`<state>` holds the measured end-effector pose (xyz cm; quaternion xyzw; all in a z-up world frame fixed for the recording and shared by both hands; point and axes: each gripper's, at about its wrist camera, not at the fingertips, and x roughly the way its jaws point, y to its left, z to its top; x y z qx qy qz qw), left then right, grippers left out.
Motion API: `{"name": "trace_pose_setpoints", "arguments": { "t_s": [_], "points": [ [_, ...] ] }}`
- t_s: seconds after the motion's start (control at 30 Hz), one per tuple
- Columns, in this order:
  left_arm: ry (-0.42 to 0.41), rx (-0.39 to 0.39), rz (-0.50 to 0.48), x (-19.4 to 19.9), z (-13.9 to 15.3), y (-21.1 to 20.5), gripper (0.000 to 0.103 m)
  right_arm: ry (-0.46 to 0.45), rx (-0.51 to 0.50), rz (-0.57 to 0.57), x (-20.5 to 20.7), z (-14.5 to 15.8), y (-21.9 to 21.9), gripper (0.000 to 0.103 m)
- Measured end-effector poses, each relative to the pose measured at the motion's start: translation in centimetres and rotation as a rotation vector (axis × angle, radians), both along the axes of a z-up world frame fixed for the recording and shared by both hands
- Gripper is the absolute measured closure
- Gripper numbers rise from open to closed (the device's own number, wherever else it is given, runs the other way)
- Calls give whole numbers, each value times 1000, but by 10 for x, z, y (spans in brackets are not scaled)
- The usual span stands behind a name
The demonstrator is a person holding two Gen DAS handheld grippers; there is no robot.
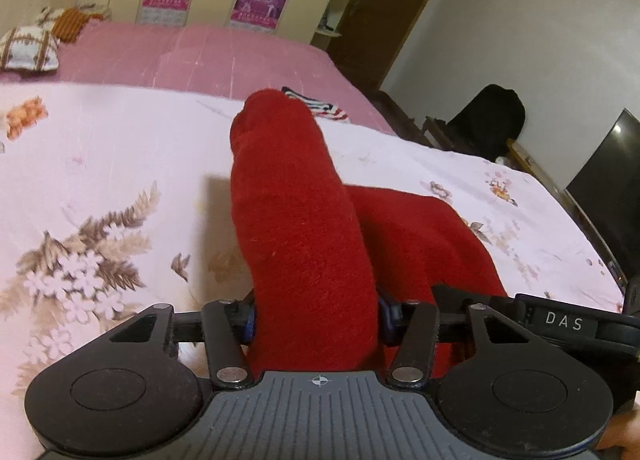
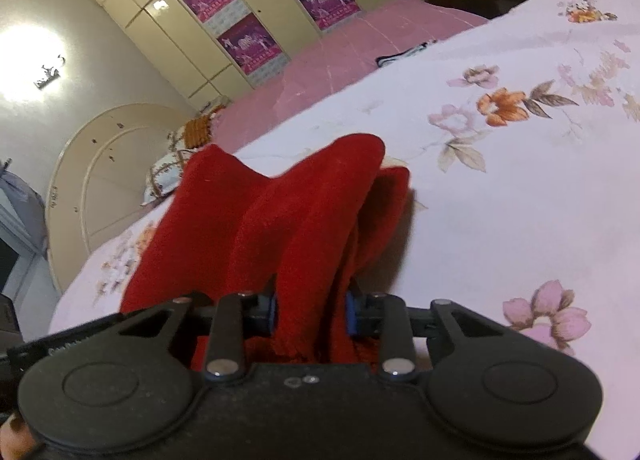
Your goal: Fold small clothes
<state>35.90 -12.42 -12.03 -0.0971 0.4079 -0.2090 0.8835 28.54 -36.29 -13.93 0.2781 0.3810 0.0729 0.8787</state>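
Observation:
A red knitted garment (image 1: 296, 219) lies bunched on the floral bedsheet (image 1: 100, 163). In the left wrist view, a thick fold of it rises between the blue pads of my left gripper (image 1: 316, 318), which is shut on it. The rest of the cloth spreads to the right. In the right wrist view the same red garment (image 2: 280, 211) stands up in two humps. My right gripper (image 2: 310, 314) is shut on a gathered edge of it. Both grippers hold the cloth side by side just above the bed.
A striped dark-and-white garment (image 1: 324, 105) lies farther back where the floral sheet meets the pink blanket (image 1: 200, 55). Pillows (image 1: 28, 47) sit at the far left by the headboard. Wardrobe doors stand behind the bed. A dark screen (image 1: 608, 183) and a black chair are off its right edge.

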Motion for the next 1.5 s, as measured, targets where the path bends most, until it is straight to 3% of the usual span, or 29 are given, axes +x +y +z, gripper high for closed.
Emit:
{"name": "trace_pose_setpoints", "arguments": {
  "t_s": [0.27,0.57,0.77,0.97,1.07,1.2,1.37,1.5],
  "points": [
    [-44,29,35,-14,29,45,51,-45,52,61,2,24,36,74],
    [-67,64,99,-27,43,153,51,-53,91,139,12,33,124,74],
    [-49,73,135,-26,30,231,51,-38,93,159,16,27,196,74],
    [-23,83,179,-22,1,283,51,-9,53,194,26,19,250,74],
    [10,88,198,-18,-22,299,49,16,33,185,30,10,263,74],
    [-6,95,183,-17,-34,304,41,57,5,152,34,-6,257,71],
    [-1,102,183,-13,-30,305,37,86,-7,120,30,-20,248,56],
    [-54,123,218,-20,-13,308,37,62,-58,105,25,-9,248,54]
  ]
}}
